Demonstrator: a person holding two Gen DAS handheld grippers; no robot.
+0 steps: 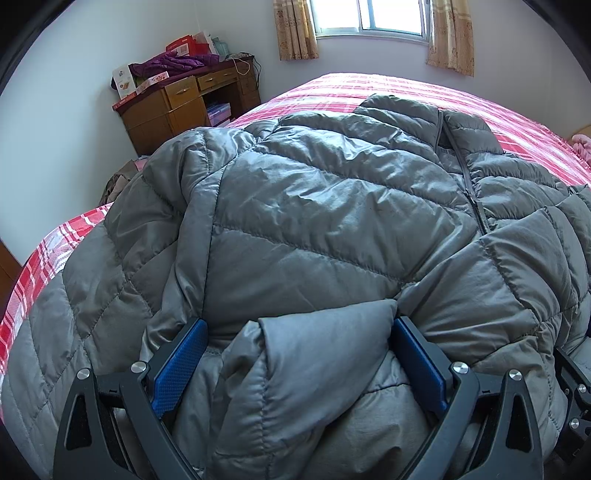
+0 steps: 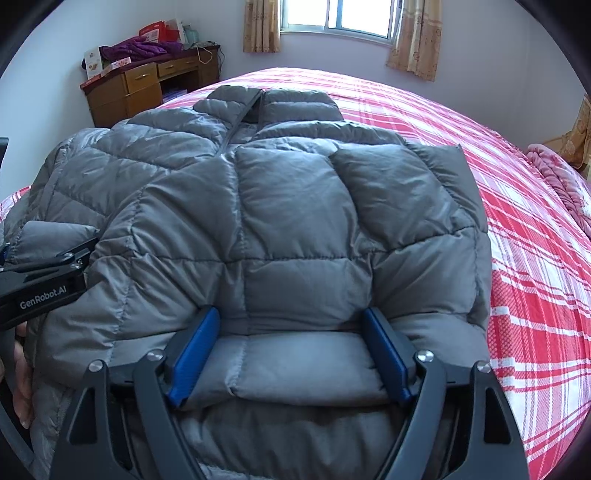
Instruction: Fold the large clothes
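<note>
A grey quilted puffer jacket (image 1: 314, 206) lies front-up on a red plaid bed (image 1: 369, 92), collar toward the window, sleeves folded in over the body. My left gripper (image 1: 299, 332) is wide open with a puffy fold of the jacket's bottom hem (image 1: 321, 354) bulging between its blue pads. My right gripper (image 2: 291, 325) is wide open too, its pads on either side of the hem (image 2: 303, 365) on the jacket (image 2: 280, 206). The left gripper's body (image 2: 40, 291) shows at the right wrist view's left edge.
The bed (image 2: 535, 277) stretches right of the jacket, with a pink blanket (image 2: 557, 184) at its far right corner. A wooden desk (image 1: 184, 103) piled with boxes and purple clothes stands by the far wall. A curtained window (image 1: 369, 18) is beyond.
</note>
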